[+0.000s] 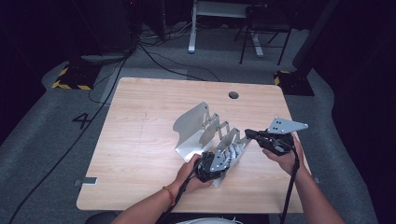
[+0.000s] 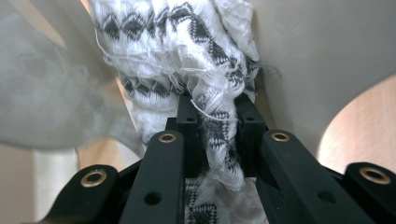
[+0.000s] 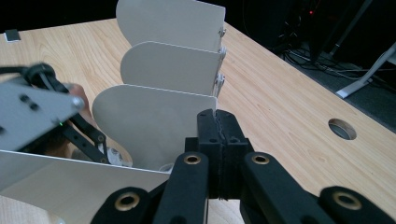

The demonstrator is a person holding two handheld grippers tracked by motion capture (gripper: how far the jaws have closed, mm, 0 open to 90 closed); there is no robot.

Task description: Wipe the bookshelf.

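Note:
A silver metal divider rack (image 1: 191, 126) with several upright plates stands in the middle of the wooden table (image 1: 140, 140). My left gripper (image 1: 227, 156) reaches into the slot nearest me and is shut on a white cloth with a black pattern (image 1: 233, 150). In the left gripper view the cloth (image 2: 187, 42) bunches between the pads (image 2: 189, 116) and hangs between two rack plates (image 2: 322, 51). My right gripper (image 1: 248, 133) is shut at the rack's right edge. Its tips (image 3: 217, 119) meet the corner of a divider plate (image 3: 154, 126); I cannot tell if they pinch it.
A round cable hole (image 1: 233, 95) lies at the table's far edge, seen also as the hole (image 3: 342, 129) in the right gripper view. Beyond the table are a chair (image 1: 264, 28), a desk frame (image 1: 194, 25), floor cables (image 1: 154, 56) and striped stand bases (image 1: 70, 79).

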